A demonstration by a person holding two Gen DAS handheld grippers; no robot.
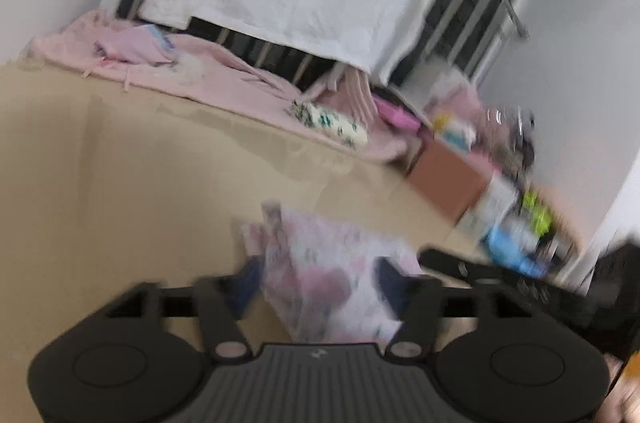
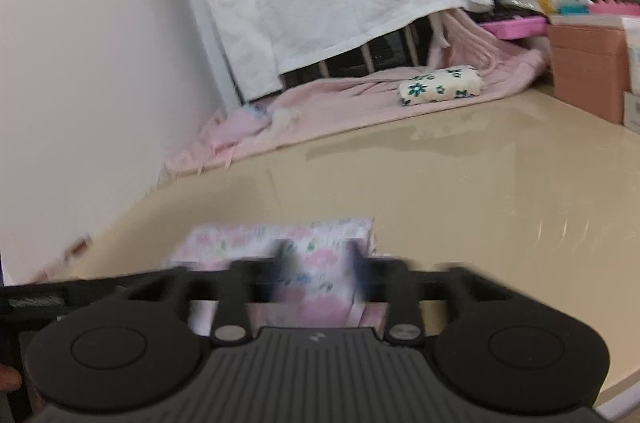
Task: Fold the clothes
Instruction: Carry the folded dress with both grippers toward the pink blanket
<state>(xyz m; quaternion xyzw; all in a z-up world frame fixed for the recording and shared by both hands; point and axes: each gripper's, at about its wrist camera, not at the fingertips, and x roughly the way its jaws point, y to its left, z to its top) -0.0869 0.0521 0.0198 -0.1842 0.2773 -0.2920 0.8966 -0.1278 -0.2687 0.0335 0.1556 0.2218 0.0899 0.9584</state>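
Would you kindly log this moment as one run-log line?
left gripper: open | right gripper: open | floral garment: folded on table, unheld

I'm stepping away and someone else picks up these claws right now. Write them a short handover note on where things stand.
Left claw: open, its fingers either side of the pink floral folded garment, not pinching it.
Right claw: open over the same garment, not gripping.
The garment lies on the beige glossy table as a compact rectangle, so its folding looks done.
A cream folded cloth with blue-green flowers sits at the back on the pink blanket.
Left to do: probably lift the claws away; crumpled pale pink clothes at the back left may need folding next.
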